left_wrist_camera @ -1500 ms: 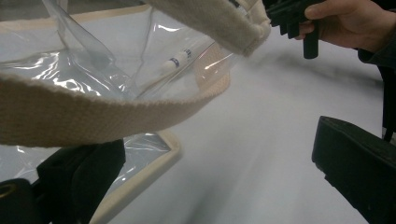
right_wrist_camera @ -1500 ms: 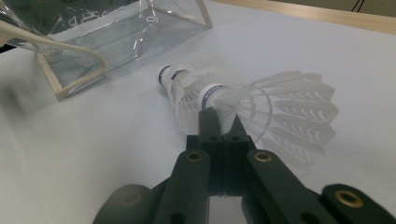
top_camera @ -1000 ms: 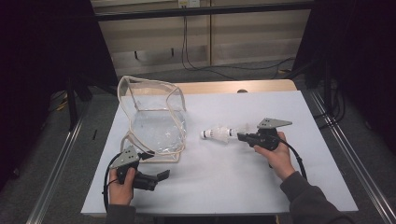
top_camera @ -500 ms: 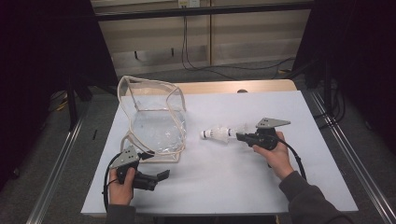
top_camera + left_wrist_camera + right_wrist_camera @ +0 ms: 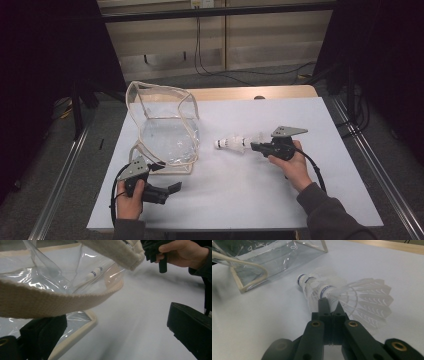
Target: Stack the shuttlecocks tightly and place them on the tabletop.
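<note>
A nested stack of white feather shuttlecocks (image 5: 234,143) with blue-banded corks lies just right of the bag, corks toward it. My right gripper (image 5: 253,146) is shut on the feather skirts (image 5: 362,297), its jaws pinched together at the stack's base (image 5: 331,305). A clear plastic bag (image 5: 164,125) with cream trim stands at the table's left. My left gripper (image 5: 172,191) rests low at the bag's near corner, jaws wide apart (image 5: 117,335) with nothing between them. The bag's cream strap (image 5: 50,302) crosses close in front of it.
The white table cover (image 5: 300,210) stretches bare in front and to the right. A wooden table edge (image 5: 280,92) shows at the back. Metal rails (image 5: 60,175) run along both sides, with dark floor beyond.
</note>
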Demonstrator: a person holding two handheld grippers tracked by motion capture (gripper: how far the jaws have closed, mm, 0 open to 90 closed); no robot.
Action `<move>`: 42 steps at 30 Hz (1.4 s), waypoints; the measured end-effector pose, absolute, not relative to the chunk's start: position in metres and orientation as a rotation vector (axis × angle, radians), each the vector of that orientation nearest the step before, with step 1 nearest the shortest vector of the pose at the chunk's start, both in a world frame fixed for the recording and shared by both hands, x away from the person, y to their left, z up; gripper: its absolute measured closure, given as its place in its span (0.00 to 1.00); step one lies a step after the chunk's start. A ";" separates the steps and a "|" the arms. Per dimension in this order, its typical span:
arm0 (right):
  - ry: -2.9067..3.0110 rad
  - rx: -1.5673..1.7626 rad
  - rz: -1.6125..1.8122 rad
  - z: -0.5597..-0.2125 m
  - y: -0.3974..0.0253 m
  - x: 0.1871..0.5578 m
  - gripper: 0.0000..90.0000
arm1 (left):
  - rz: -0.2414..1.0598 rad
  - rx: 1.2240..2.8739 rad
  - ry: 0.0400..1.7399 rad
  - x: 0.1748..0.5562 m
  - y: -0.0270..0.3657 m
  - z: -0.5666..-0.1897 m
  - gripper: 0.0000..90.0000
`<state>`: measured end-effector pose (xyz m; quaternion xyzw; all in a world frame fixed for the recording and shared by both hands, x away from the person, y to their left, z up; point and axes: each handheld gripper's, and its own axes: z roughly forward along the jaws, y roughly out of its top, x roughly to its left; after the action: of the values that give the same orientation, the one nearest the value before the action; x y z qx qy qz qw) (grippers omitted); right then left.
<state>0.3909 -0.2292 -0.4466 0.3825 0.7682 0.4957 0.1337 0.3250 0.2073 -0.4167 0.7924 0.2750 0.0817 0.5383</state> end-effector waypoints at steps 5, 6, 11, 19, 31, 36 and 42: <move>2.230 1.109 1.431 -0.447 -0.228 0.391 1.00 | 0.194 1.883 0.655 0.325 0.207 -0.417 0.03; 2.229 1.107 1.432 -0.447 -0.228 0.392 1.00 | 0.194 1.884 0.653 0.325 0.207 -0.417 0.03; 2.232 1.114 1.428 -0.447 -0.227 0.392 1.00 | 0.195 1.886 0.654 0.325 0.207 -0.417 0.03; 2.238 1.117 1.421 -0.448 -0.225 0.393 1.00 | 0.195 1.885 0.654 0.325 0.207 -0.417 0.03; 2.246 1.110 1.423 -0.449 -0.220 0.396 1.00 | 0.190 1.896 0.654 0.325 0.207 -0.417 0.03; 2.249 1.108 1.423 -0.449 -0.219 0.396 1.00 | 0.191 1.894 0.654 0.325 0.207 -0.417 0.03; 2.253 1.104 1.422 -0.449 -0.217 0.397 1.00 | 0.193 1.892 0.653 0.325 0.207 -0.417 0.03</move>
<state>0.3966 -0.2169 -0.4493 0.3796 0.7748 0.4889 0.1286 0.3249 0.2068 -0.4169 0.7944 0.2744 0.0810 0.5357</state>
